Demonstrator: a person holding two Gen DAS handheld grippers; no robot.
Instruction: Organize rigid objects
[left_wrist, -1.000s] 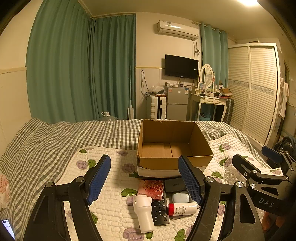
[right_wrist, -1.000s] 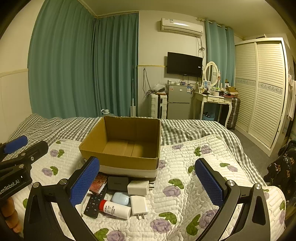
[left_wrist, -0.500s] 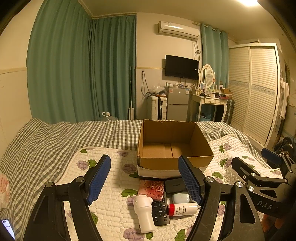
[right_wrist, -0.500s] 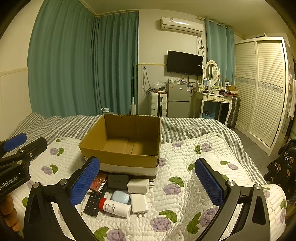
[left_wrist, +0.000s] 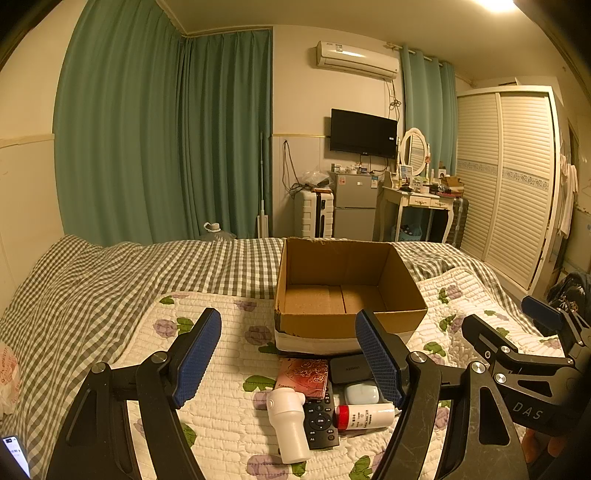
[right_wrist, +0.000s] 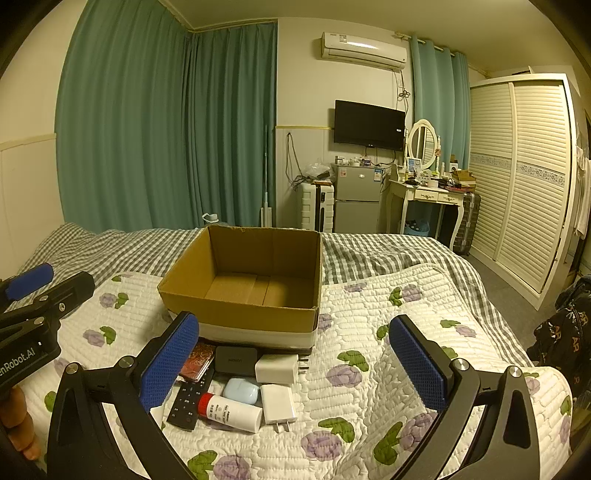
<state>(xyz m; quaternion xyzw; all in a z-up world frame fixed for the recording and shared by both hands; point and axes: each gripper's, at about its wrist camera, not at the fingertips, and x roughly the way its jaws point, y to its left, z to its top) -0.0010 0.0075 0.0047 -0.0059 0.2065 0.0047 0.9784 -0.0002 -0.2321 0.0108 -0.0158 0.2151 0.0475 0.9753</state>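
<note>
An empty cardboard box (left_wrist: 349, 321) (right_wrist: 240, 314) stands on the floral quilt. In front of it lie small items: a white cylinder (left_wrist: 286, 424), a black remote (left_wrist: 320, 419) (right_wrist: 186, 400), a red-capped tube (left_wrist: 364, 415) (right_wrist: 231, 408), a pale blue case (left_wrist: 362, 393) (right_wrist: 241, 390), a black box (left_wrist: 349, 368) (right_wrist: 235, 359), a red patterned wallet (left_wrist: 303, 373) (right_wrist: 195, 362) and two white chargers (right_wrist: 277, 368) (right_wrist: 277, 403). My left gripper (left_wrist: 288, 360) hangs open above them. The right gripper (right_wrist: 293, 360) is open too, holding nothing.
The bed carries a grey checked blanket (left_wrist: 110, 280) behind the quilt (right_wrist: 388, 369). Beyond the bed stand a small fridge (left_wrist: 354, 210), a dressing table (left_wrist: 421, 203) and a louvred wardrobe (left_wrist: 509, 177). A dark bag (right_wrist: 569, 343) sits at the right. A phone (left_wrist: 14, 454) shows at lower left.
Both views have shifted only slightly; the right gripper has drifted a little in the left wrist view. Both grippers stay open and the items lie unmoved.
</note>
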